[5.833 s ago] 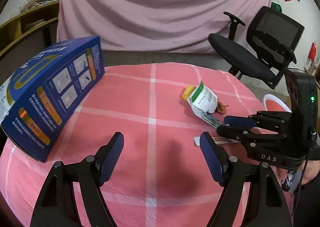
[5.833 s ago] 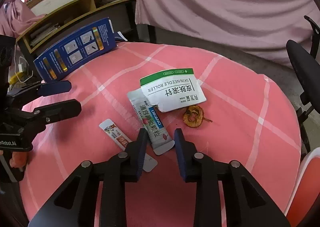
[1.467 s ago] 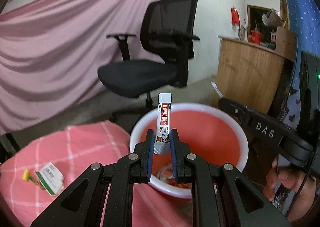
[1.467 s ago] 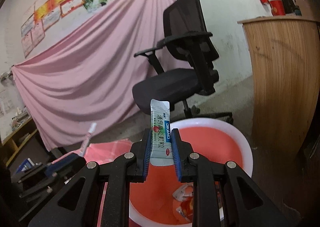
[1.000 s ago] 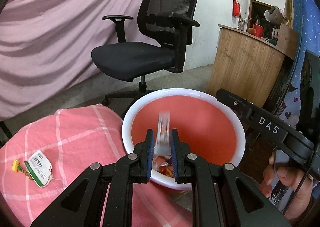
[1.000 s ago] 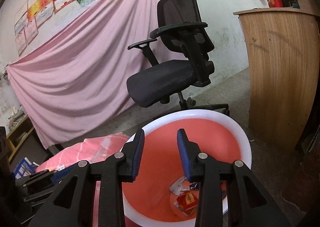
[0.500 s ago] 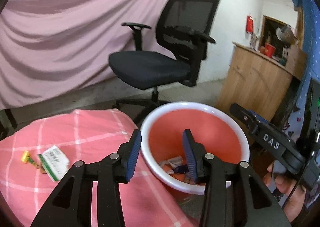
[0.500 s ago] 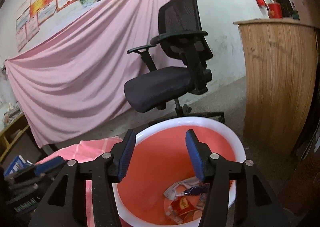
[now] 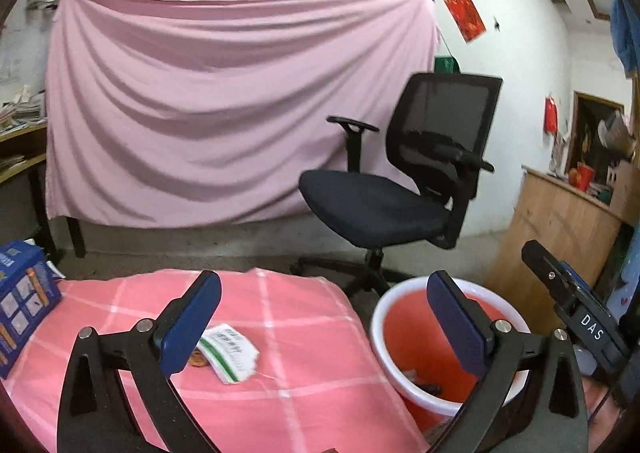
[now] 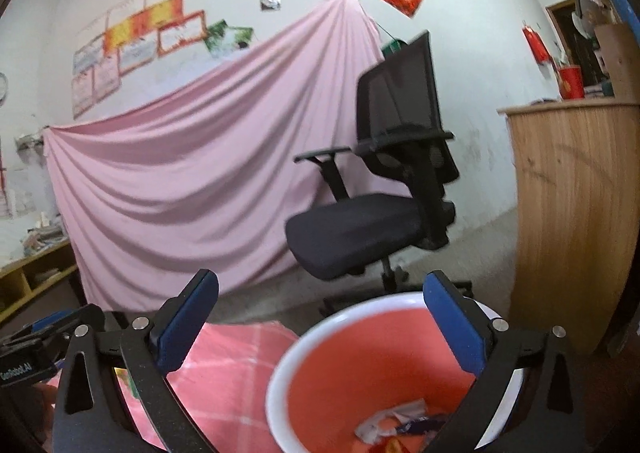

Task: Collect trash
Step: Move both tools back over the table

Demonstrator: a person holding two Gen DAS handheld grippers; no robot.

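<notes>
Drop step done: left gripper (image 9: 324,317) and right gripper (image 10: 320,317) opening, empty, above basin (image 10: 280,369). Next: white packet (image 9: 230,351), lower left, probably flat.

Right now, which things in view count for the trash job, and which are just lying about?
Job:
- white-and-green packet on the table
- brown scrap beside it
- red bin, wrappers inside

Lying about:
- blue box
- office chair
- pink sheet
</notes>
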